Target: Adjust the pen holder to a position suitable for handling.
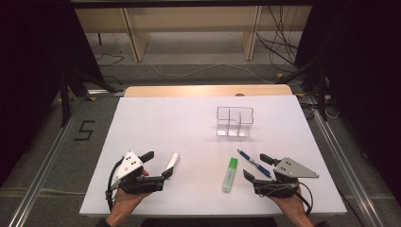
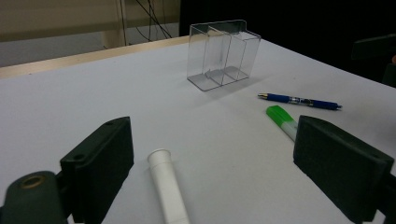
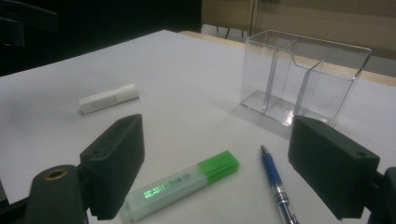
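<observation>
A white tube [image 1: 172,162] lies on the white table [image 1: 156,118] at the front left. My left gripper [image 1: 158,164] is open just before it; in the left gripper view the tube [image 2: 168,186] lies between the wide-apart jaws, untouched. A green highlighter [image 1: 230,175] and a blue pen [image 1: 253,163] lie at the front right. My right gripper [image 1: 257,167] is open right of the highlighter, over the pen's near end. In the right gripper view the highlighter [image 3: 182,184] and pen [image 3: 278,186] lie on the table between its jaws, neither of them gripped.
A clear plastic organizer [image 1: 235,122] with several upright compartments stands on the table beyond the pens, right of centre. A wooden edge [image 1: 208,90] runs along the table's far side. Cables and shelf legs lie on the floor behind.
</observation>
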Motion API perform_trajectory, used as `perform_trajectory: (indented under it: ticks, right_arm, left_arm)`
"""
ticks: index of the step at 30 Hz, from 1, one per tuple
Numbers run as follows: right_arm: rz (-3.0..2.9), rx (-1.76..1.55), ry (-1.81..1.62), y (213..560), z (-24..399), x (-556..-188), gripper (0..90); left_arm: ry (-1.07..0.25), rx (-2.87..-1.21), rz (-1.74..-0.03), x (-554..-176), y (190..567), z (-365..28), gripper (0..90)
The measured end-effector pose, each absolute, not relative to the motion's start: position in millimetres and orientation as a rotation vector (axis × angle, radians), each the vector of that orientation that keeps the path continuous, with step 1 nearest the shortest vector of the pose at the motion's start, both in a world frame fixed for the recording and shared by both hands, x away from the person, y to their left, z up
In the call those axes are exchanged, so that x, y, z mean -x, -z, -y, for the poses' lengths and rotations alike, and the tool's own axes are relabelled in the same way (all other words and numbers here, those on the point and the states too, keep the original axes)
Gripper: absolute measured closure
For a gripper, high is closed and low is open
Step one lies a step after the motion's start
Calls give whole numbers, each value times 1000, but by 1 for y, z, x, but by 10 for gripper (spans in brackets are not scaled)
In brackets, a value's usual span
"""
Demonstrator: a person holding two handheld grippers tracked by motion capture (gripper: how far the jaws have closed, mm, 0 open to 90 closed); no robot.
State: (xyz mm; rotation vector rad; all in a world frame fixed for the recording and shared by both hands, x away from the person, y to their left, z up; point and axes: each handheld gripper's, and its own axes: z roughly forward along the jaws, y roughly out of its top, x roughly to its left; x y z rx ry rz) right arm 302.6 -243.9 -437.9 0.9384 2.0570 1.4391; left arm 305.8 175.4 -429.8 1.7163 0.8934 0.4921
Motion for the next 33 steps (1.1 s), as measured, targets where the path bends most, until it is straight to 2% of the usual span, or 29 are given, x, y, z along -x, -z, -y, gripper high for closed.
perform_trajectory:
  ticks: [21,33]
  right_arm:
    - [-2010,-969,-1429,436,250,-310,211]
    - [-1992,-1008,-1370,431,264,-332,285]
  left_arm:
    - [-490,-1715,-903,-306,431,-175,118]
    - [-490,-1708,-913,-307,432,-175,118]
